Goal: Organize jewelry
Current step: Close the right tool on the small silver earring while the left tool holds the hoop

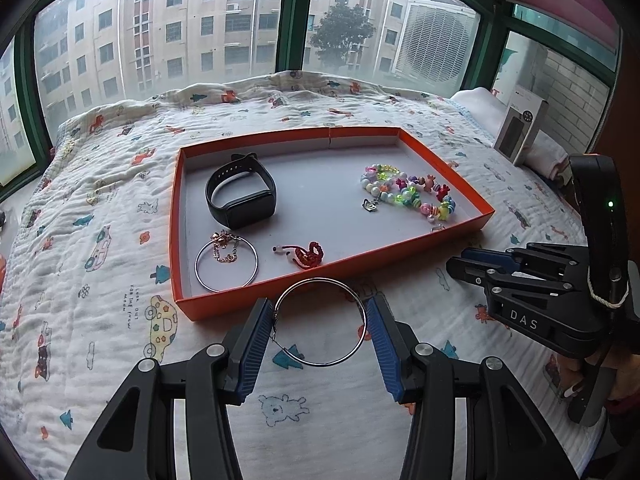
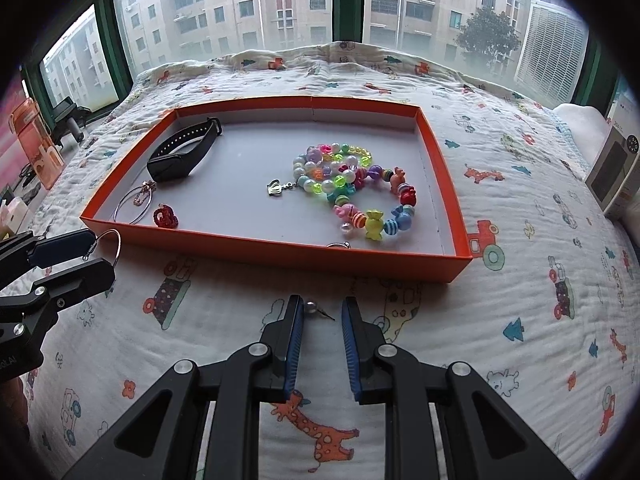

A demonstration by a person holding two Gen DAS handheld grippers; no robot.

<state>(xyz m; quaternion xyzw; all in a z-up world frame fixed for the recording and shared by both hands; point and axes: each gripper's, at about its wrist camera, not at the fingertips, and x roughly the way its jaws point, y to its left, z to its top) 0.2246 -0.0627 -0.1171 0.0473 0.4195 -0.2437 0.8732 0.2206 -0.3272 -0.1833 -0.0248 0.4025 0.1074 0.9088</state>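
An orange shallow box [image 1: 328, 268] [image 2: 280, 254] lies on the bed. It holds a black smartwatch [image 1: 242, 194], colourful bead bracelets [image 2: 348, 184], a silver hoop [image 1: 226, 264] with a gold chain, and a red knotted piece [image 1: 308, 256]. Just in front of the box, my left gripper [image 1: 318, 300] is shut on a large silver hoop earring [image 1: 320, 362], one pad on each side. To its right, my right gripper [image 2: 322, 300] [image 1: 454, 266] has its jaws narrow around a pearl stud earring [image 2: 310, 307]. The pearl sits against the left pad and the pin points across.
A printed quilt [image 1: 100, 200] covers the bed up to the window. A grey carton [image 1: 520, 128] stands at the right edge by a pillow. An orange bottle [image 2: 36, 140] and clutter sit off the left side. A small ring [image 2: 338, 245] lies against the box's near wall.
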